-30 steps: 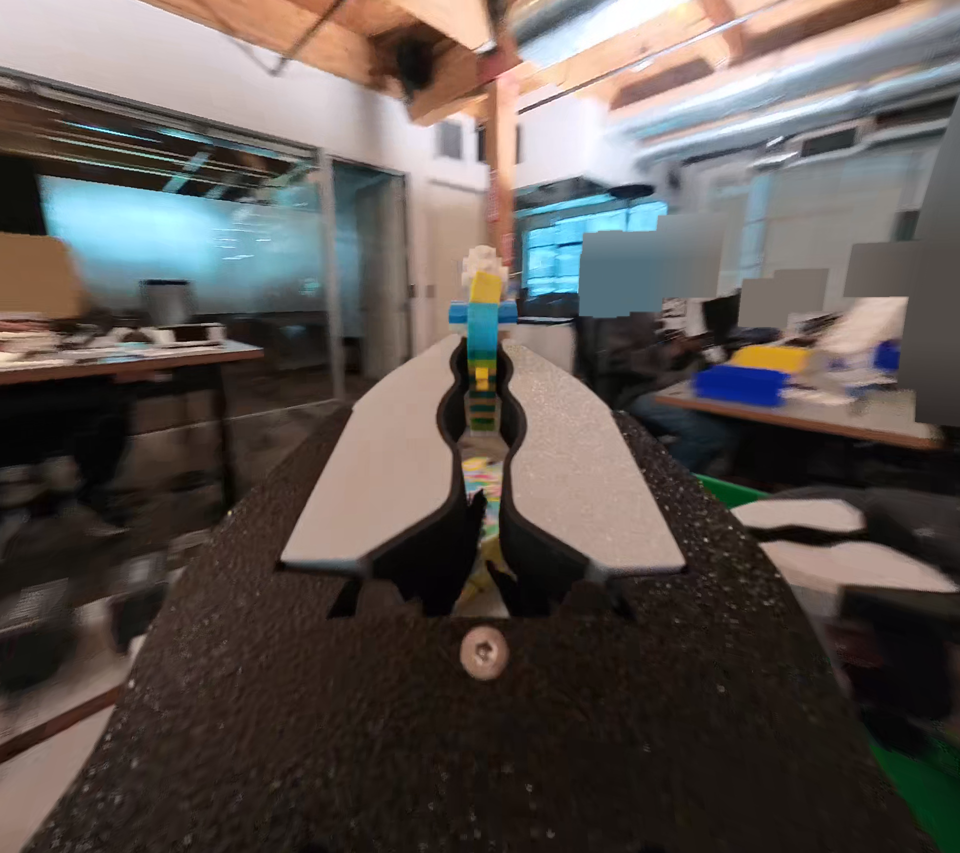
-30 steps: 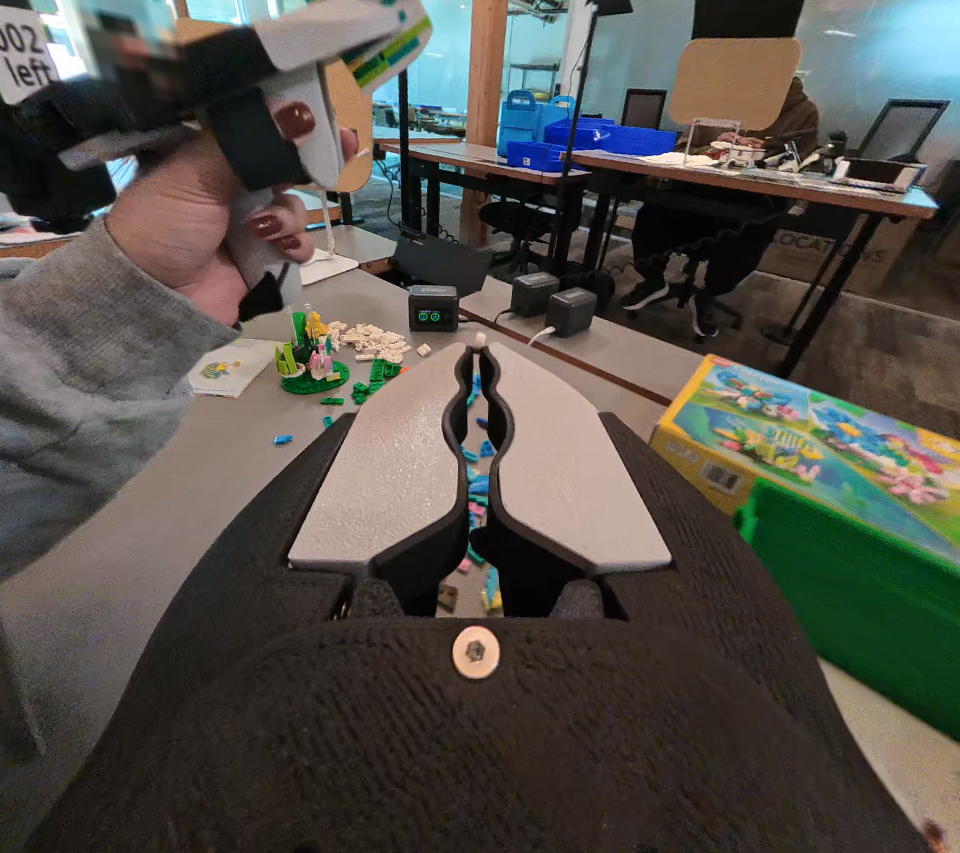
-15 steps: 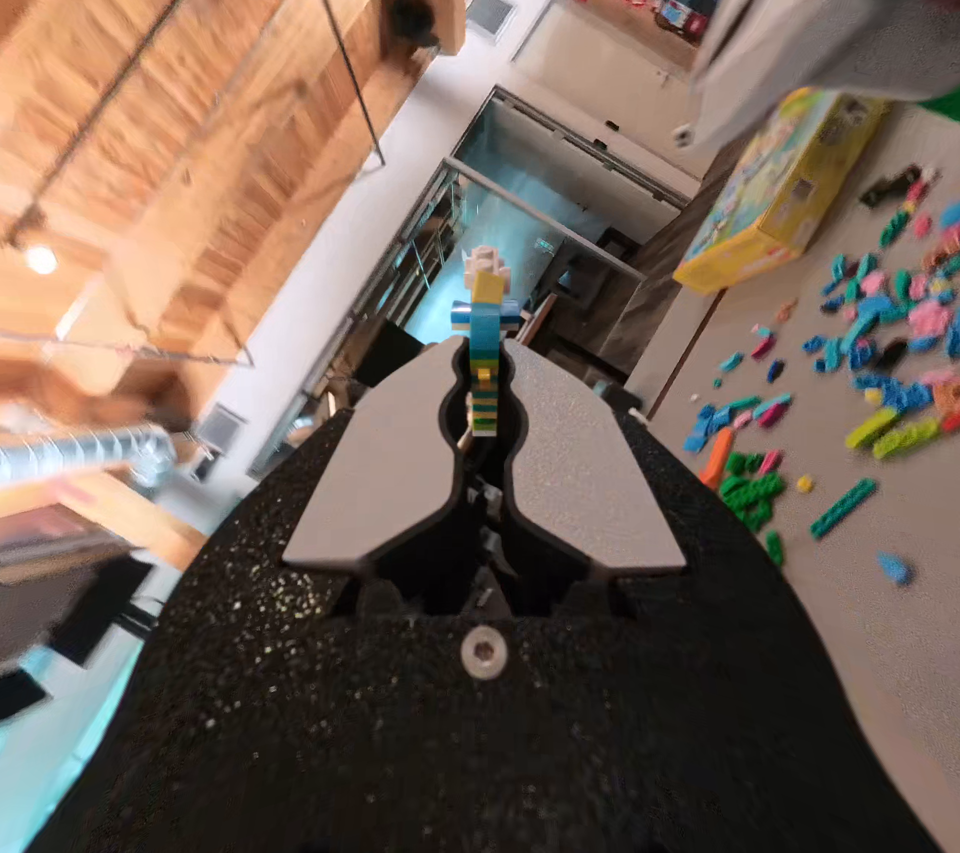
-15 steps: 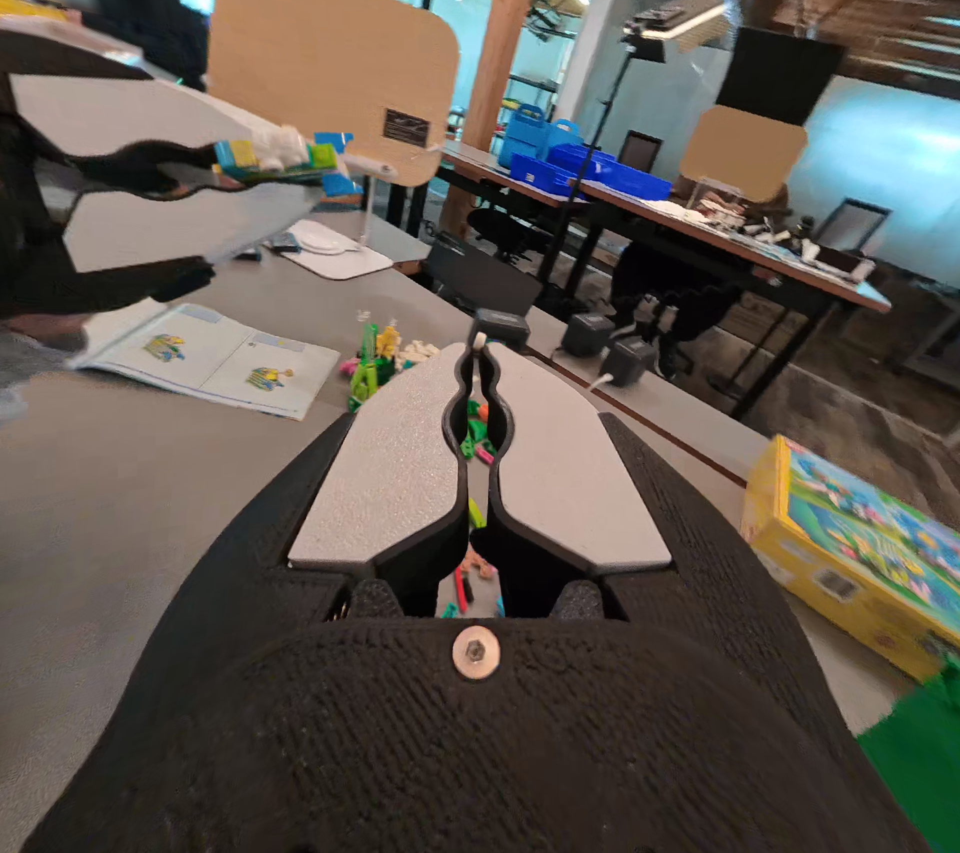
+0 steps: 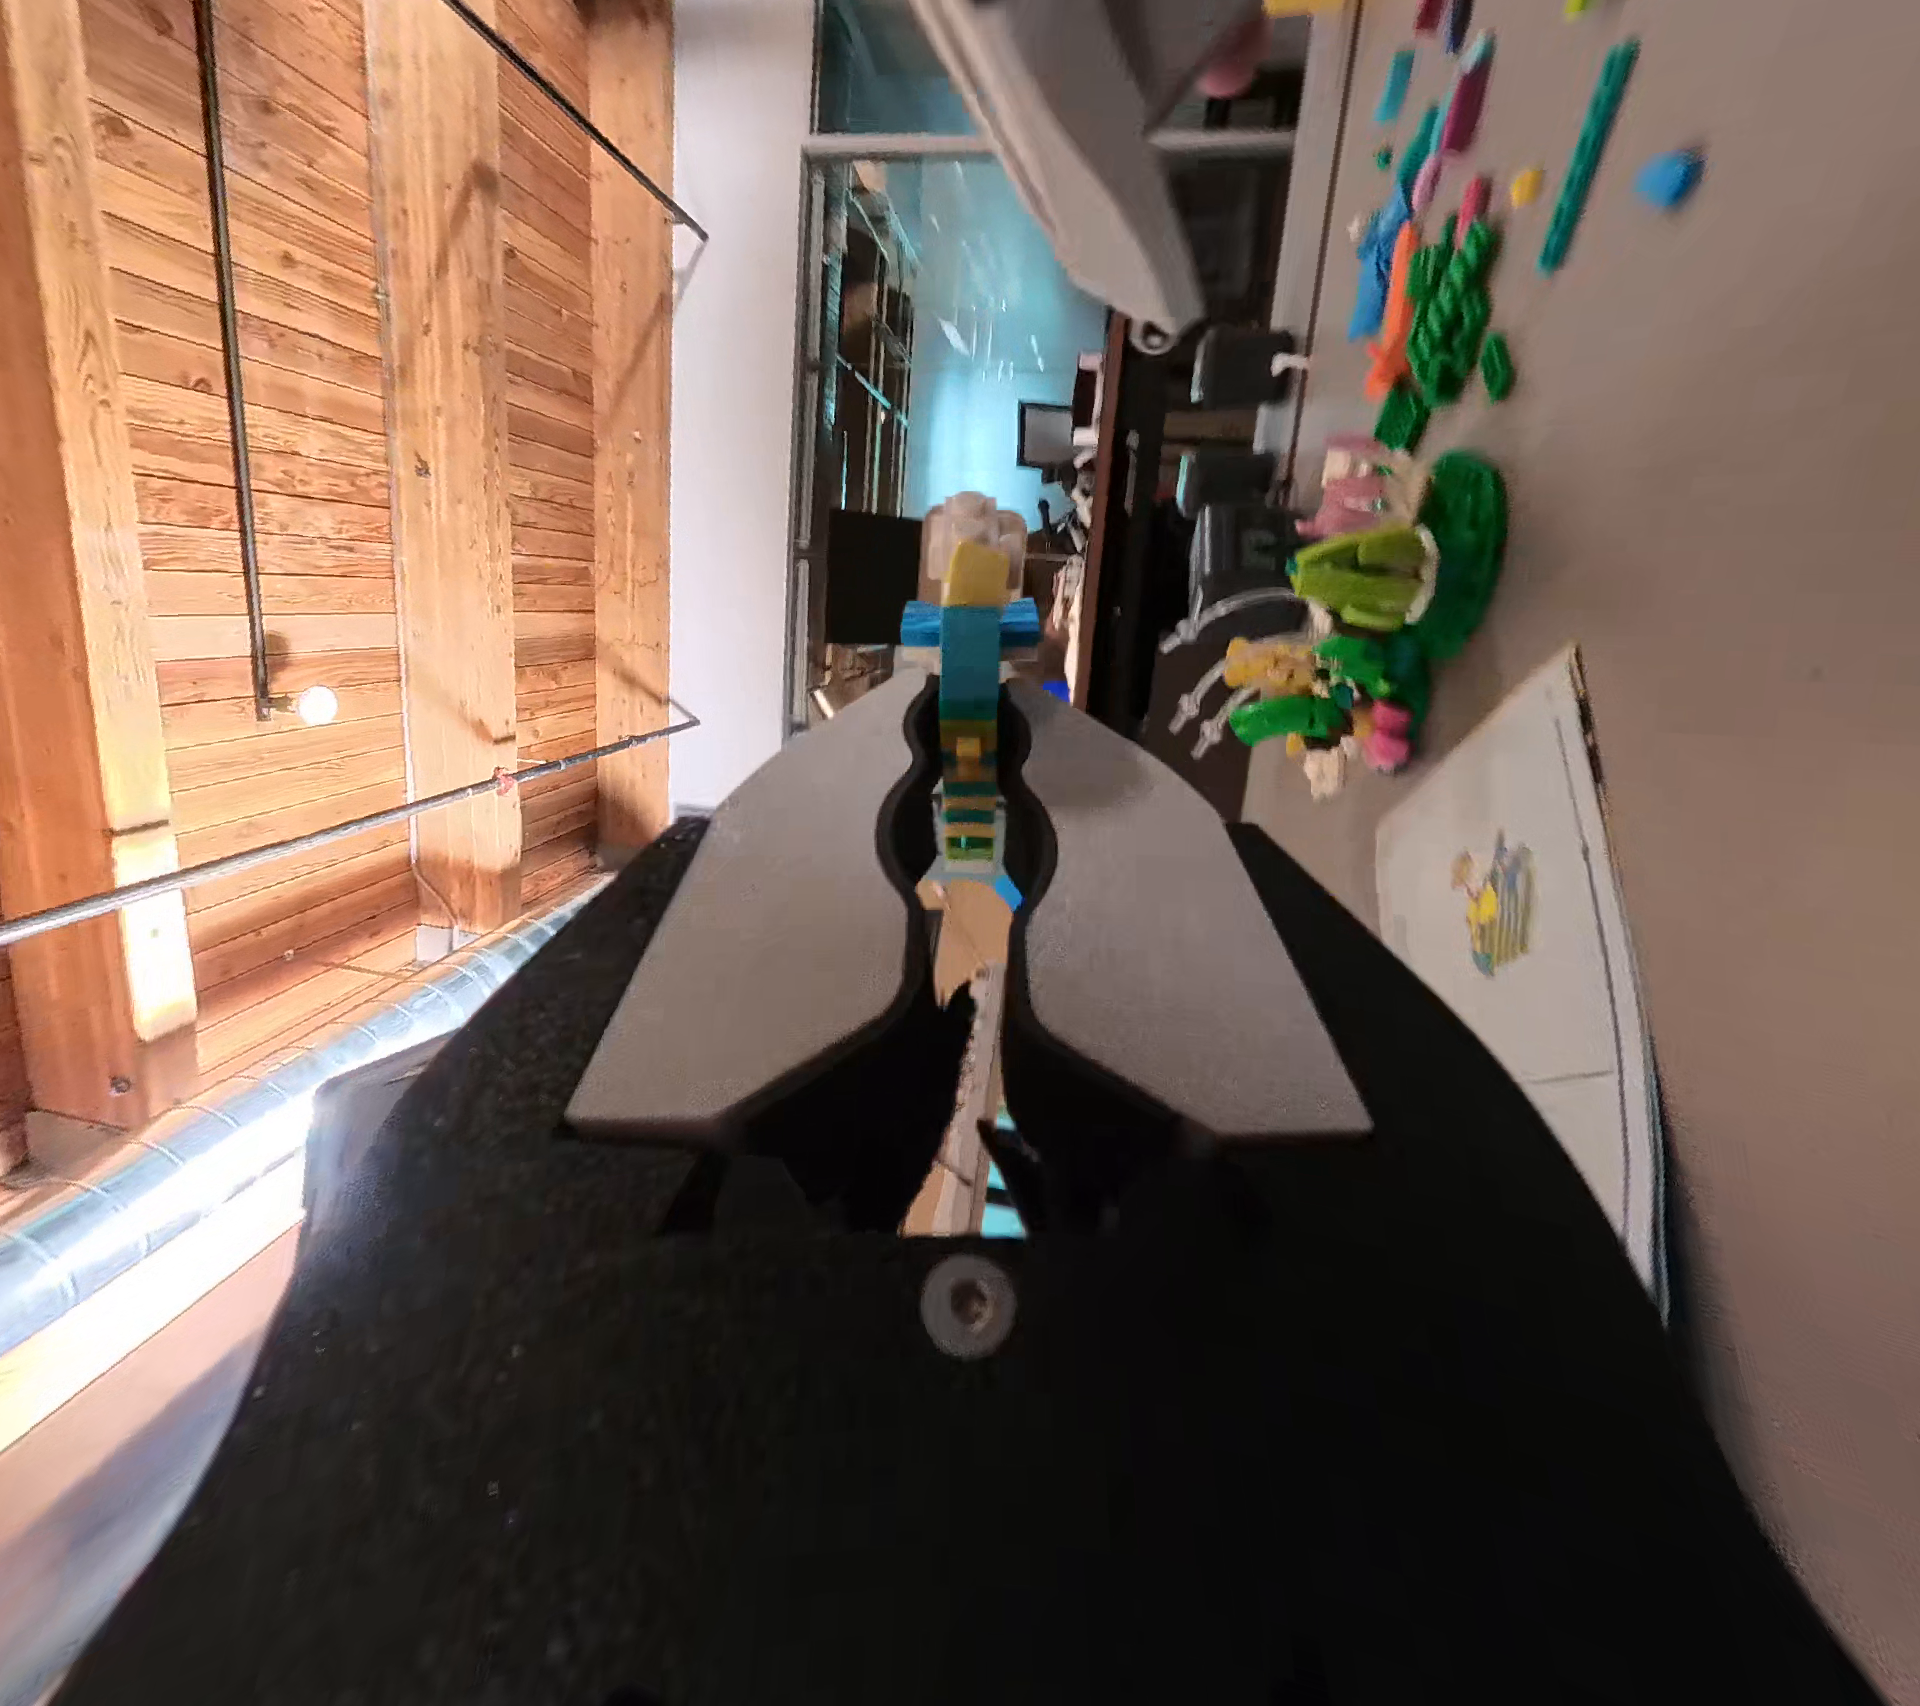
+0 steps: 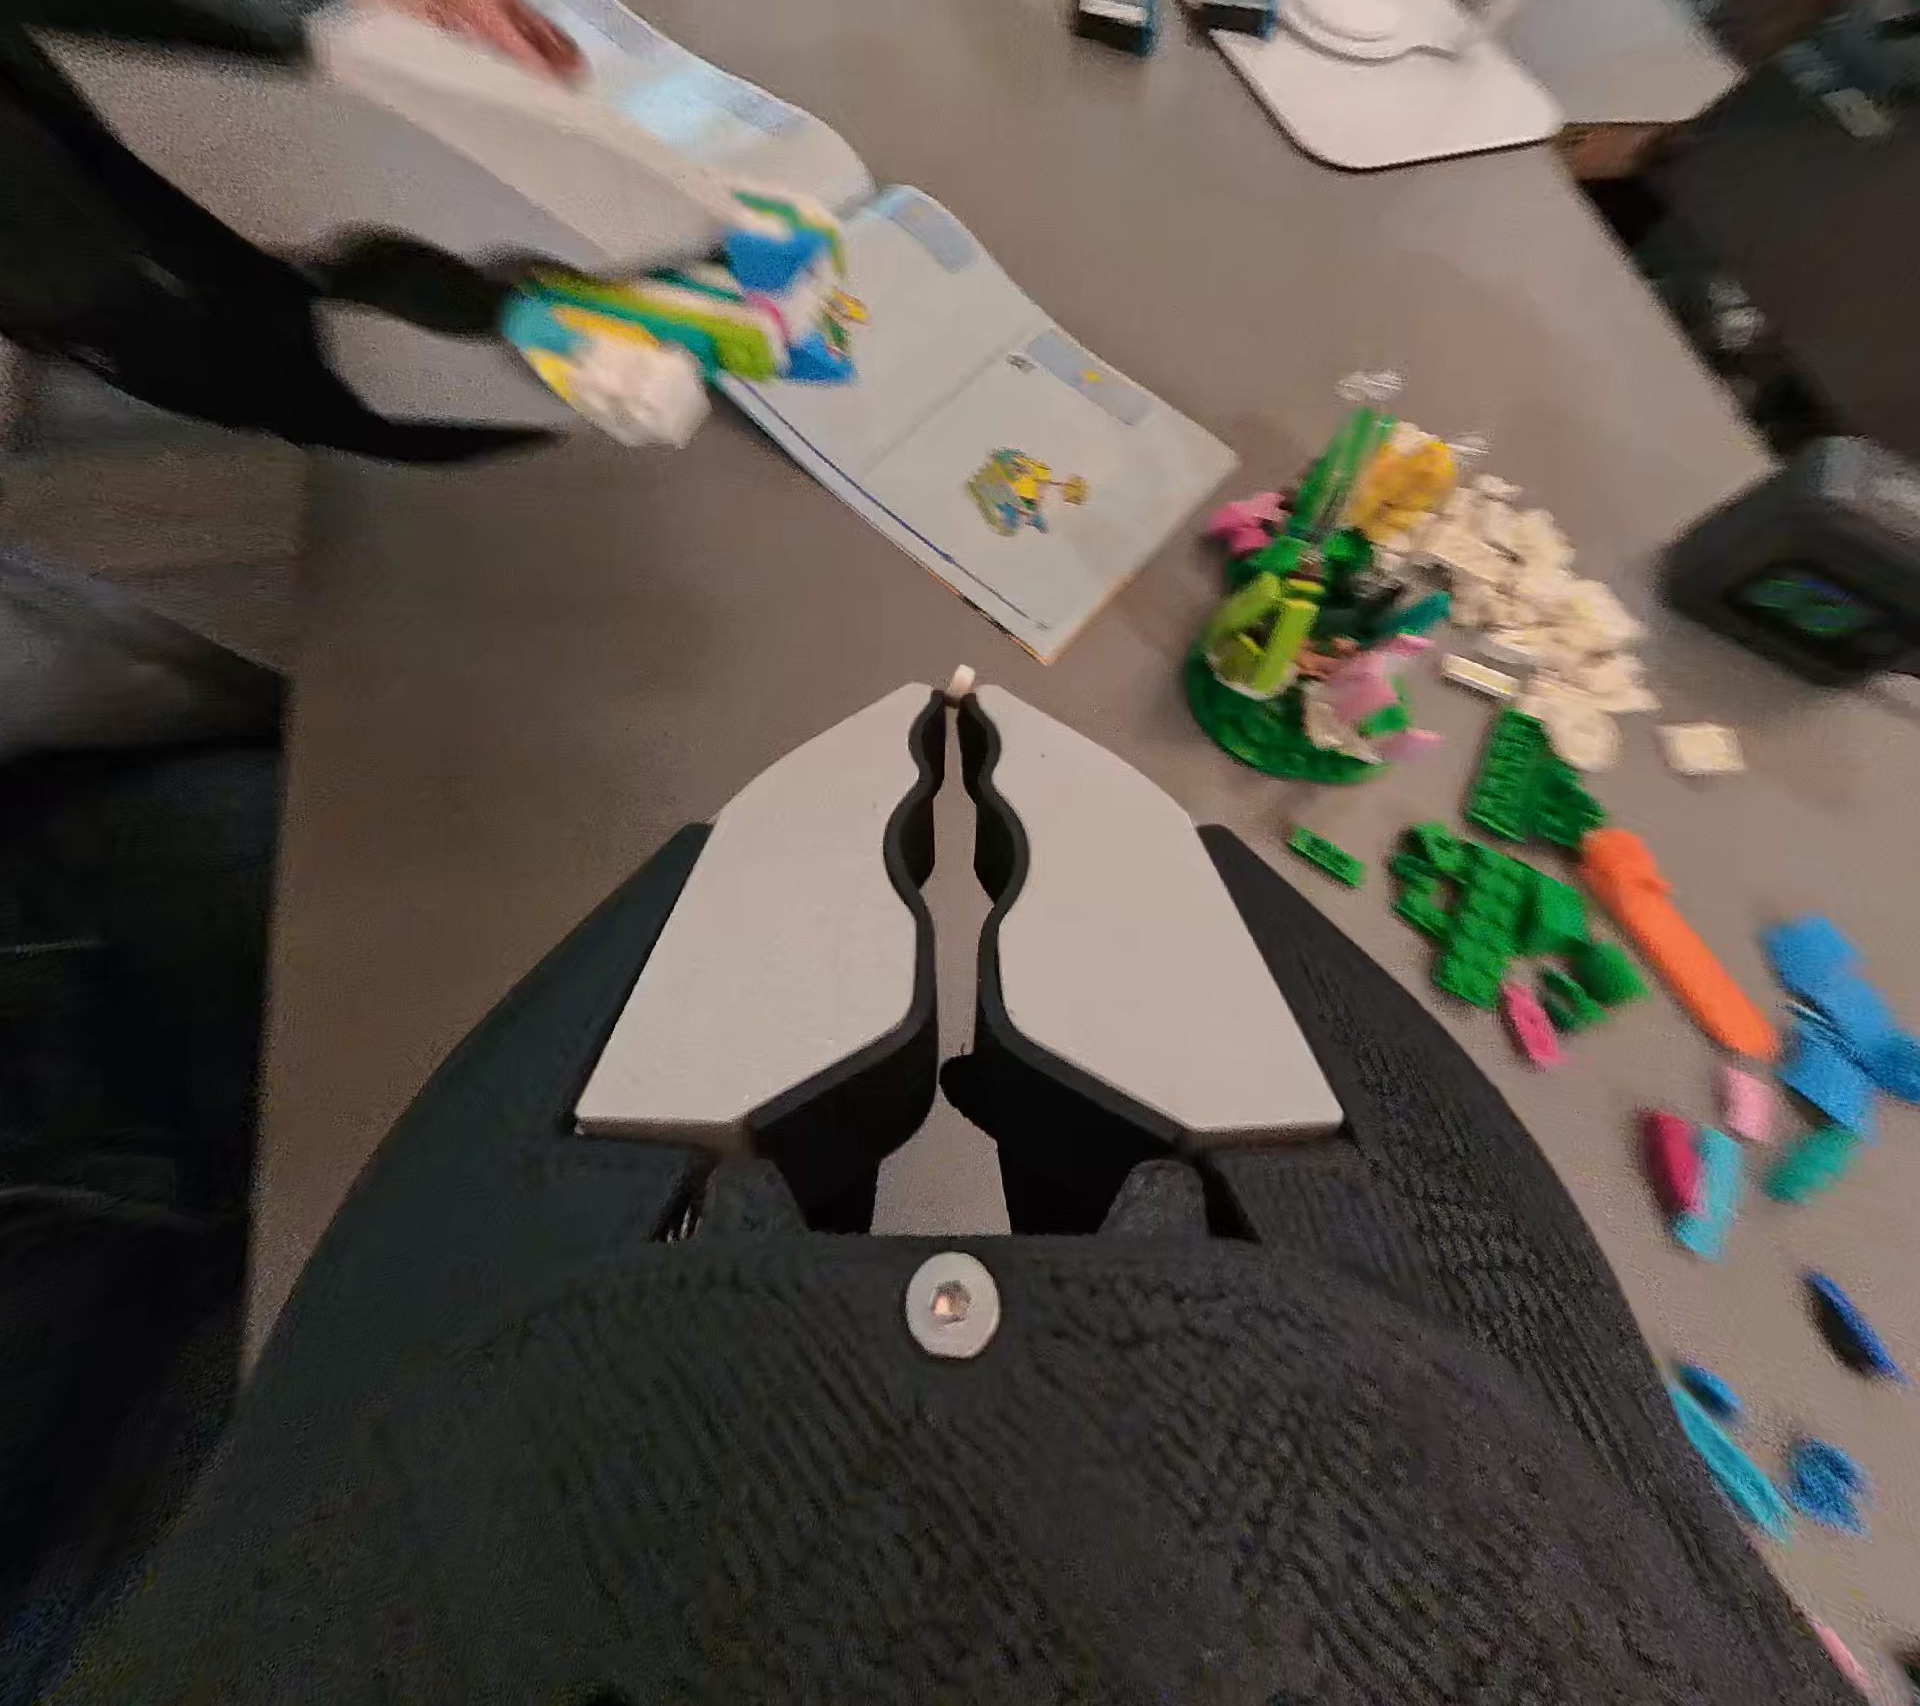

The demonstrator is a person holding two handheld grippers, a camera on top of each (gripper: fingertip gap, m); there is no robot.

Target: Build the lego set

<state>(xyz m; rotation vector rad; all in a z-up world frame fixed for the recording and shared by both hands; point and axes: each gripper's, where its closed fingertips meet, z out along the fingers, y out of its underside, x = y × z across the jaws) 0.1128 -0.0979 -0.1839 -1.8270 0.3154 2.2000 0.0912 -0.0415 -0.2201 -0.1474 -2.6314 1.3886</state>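
Note:
My left gripper is shut on a small lego model of blue, yellow, green and white bricks, which sticks out past the fingertips. This view is rolled on its side, with the grey table at the right. In the right wrist view the left gripper holds the model above the open instruction booklet. My right gripper is shut on a tiny white piece at its tips, above the table. It also shows blurred at the top of the left wrist view.
A green plant build stands right of the booklet, beside a pile of white bricks. Loose green bricks, an orange piece and blue bricks lie at the right. A black device and a white lamp base stand farther back.
The right wrist view has swung down from the room to the table. My left gripper has rolled onto its side and come lower over the booklet, still holding the model.

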